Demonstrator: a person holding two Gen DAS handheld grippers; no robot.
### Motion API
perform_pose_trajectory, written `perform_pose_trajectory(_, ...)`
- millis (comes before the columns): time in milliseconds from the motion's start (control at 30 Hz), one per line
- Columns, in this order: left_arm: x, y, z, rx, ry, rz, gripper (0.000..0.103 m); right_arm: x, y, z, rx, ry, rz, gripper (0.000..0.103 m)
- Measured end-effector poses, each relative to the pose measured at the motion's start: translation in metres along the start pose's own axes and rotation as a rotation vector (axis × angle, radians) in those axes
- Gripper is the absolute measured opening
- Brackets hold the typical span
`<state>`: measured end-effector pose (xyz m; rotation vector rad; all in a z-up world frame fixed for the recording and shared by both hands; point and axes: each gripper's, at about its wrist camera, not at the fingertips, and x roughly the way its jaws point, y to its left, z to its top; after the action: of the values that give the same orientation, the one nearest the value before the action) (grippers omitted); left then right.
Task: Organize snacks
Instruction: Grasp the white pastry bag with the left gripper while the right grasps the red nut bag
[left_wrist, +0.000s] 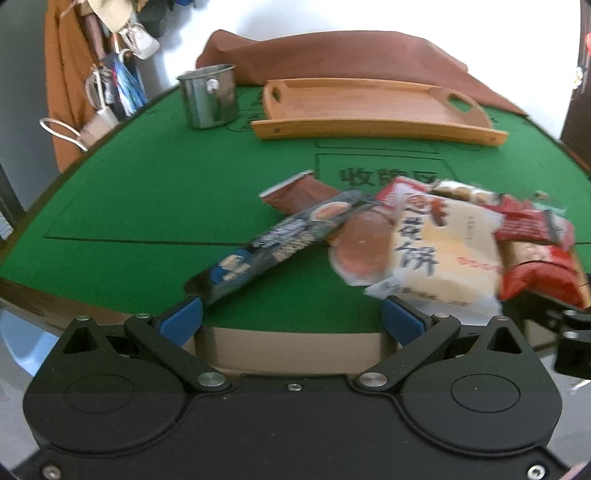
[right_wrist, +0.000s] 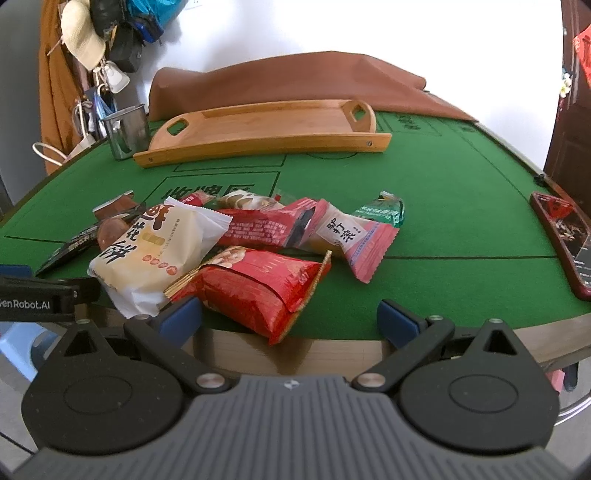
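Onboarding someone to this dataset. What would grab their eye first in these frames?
First, the jumble of snack packets heaped at the near edge of the green felt table, with a red packet overhanging that edge just ahead of the open right hand-held gripper. Behind the heap, an empty wooden tray waits with a steel mug at its left end. A phone in a red case lies at the far right.

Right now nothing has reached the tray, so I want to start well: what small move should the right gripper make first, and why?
Probably ease the open right gripper forward around the red packet. It lies nearest, overhanging the table edge, and the wooden tray holds nothing.
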<state>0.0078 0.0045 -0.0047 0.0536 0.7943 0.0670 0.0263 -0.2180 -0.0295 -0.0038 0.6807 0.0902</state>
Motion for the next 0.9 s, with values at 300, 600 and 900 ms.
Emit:
perform_pose_trajectory(300, 0.009, 0.015, 0.003, -0.012, 0.002, -0.068, 0.103, 0.003, 0.002, -0.002, -0.011, -0.039, -0.026, 0.103)
perform_pose_trajectory(600, -0.022, 0.02, 0.009, -0.069, -0.094, -0.292, 0.103, 0.0, 0.002, 0.008, -0.071, -0.042, 0.027, 0.103)
perform_pose_trajectory(900, -0.024, -0.004, 0.02, 0.014, -0.097, -0.426, 0.102, -0.001, 0.01, 0.015, -0.279, -0.042, 0.075, 0.094)
